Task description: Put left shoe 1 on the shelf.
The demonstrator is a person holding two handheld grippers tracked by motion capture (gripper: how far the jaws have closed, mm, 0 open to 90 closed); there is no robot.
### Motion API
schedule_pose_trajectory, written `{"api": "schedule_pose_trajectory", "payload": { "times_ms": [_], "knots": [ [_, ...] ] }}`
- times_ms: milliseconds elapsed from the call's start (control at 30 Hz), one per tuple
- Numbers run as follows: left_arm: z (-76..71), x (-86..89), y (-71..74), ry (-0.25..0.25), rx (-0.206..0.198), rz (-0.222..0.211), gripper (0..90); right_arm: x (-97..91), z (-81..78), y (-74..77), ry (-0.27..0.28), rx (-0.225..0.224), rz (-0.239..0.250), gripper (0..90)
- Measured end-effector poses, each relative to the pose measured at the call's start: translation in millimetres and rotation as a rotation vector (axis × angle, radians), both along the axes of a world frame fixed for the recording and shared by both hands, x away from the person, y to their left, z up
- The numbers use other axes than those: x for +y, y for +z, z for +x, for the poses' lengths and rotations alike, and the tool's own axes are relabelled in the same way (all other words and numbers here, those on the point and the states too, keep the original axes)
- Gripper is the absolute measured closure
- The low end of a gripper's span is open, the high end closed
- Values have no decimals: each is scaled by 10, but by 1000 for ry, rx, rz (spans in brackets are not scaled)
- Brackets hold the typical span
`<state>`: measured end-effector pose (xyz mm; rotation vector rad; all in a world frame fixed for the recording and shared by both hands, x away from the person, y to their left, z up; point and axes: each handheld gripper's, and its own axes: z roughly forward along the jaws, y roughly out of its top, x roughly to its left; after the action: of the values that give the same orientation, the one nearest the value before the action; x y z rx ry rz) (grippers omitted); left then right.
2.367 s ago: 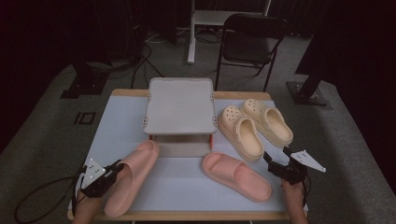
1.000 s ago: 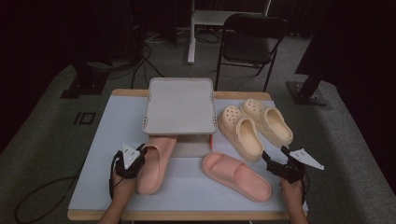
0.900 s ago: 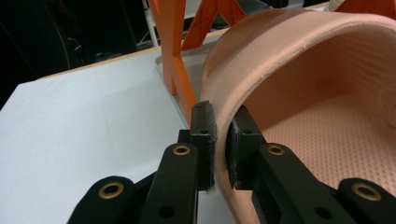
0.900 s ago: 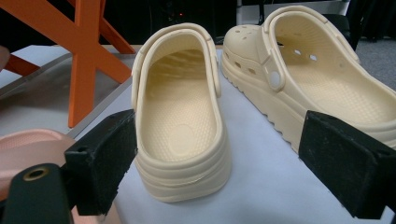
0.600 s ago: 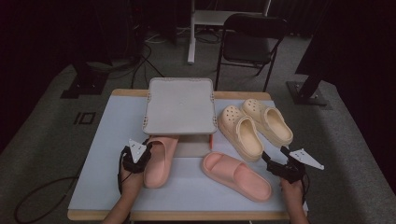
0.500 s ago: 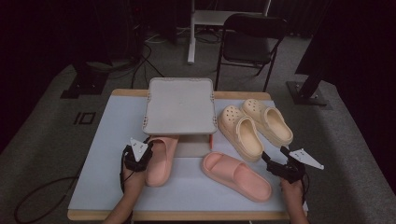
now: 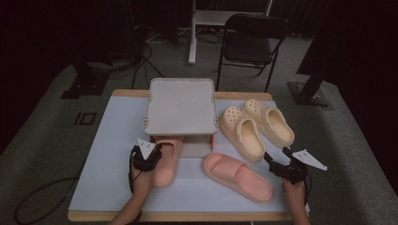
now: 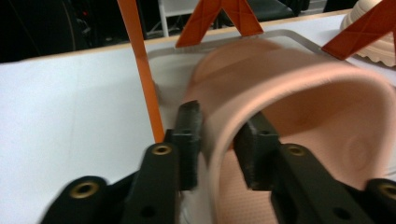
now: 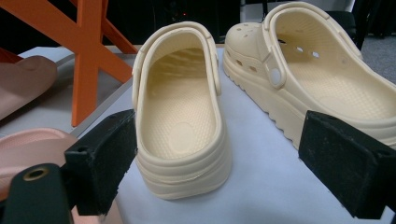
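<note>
A pink slide (image 7: 166, 161) lies on the white table with its toe tucked under the grey rack (image 7: 180, 105). My left gripper (image 7: 152, 157) sits at that slide's left edge. In the left gripper view the slide's strap rim (image 8: 303, 107) stands between the jaws of the left gripper (image 8: 219, 140), which have just been opening, and the pads stand slightly off it. The second pink slide (image 7: 237, 176) lies at the front right. My right gripper (image 7: 272, 161) rests open beside it, facing two cream clogs (image 9: 180, 116) (image 9: 322, 79) with nothing between its jaws.
The rack stands on orange legs (image 8: 144, 79) (image 9: 88, 56) with a low grey shelf beneath. Both cream clogs (image 7: 241, 131) (image 7: 270, 122) lie to the right of the rack. A black chair (image 7: 248, 42) stands on the floor beyond the table.
The left gripper has carried the pink slide from the table's front left toward the middle and slid its toe under the rack. Its jaws have loosened on the strap. The right gripper stayed put.
</note>
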<state>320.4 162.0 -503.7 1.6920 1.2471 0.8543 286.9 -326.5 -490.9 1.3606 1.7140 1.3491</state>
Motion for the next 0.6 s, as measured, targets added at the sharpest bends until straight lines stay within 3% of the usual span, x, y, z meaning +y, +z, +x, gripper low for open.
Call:
{"api": "schedule_pose_trajectory", "payload": {
  "times_ms": [67,200,333,600],
  "knots": [
    [-19,28,20,-6,11,-27,645,2,0,0,0,1,1,112],
    [-110,73,79,-34,2,-41,610,11,1,-1,2,4,-2,112],
    [-255,126,149,-66,-18,-30,608,17,-2,4,3,0,-5,112],
    [-579,254,262,-139,-13,-50,608,24,-8,11,4,1,-6,112]
  ]
}}
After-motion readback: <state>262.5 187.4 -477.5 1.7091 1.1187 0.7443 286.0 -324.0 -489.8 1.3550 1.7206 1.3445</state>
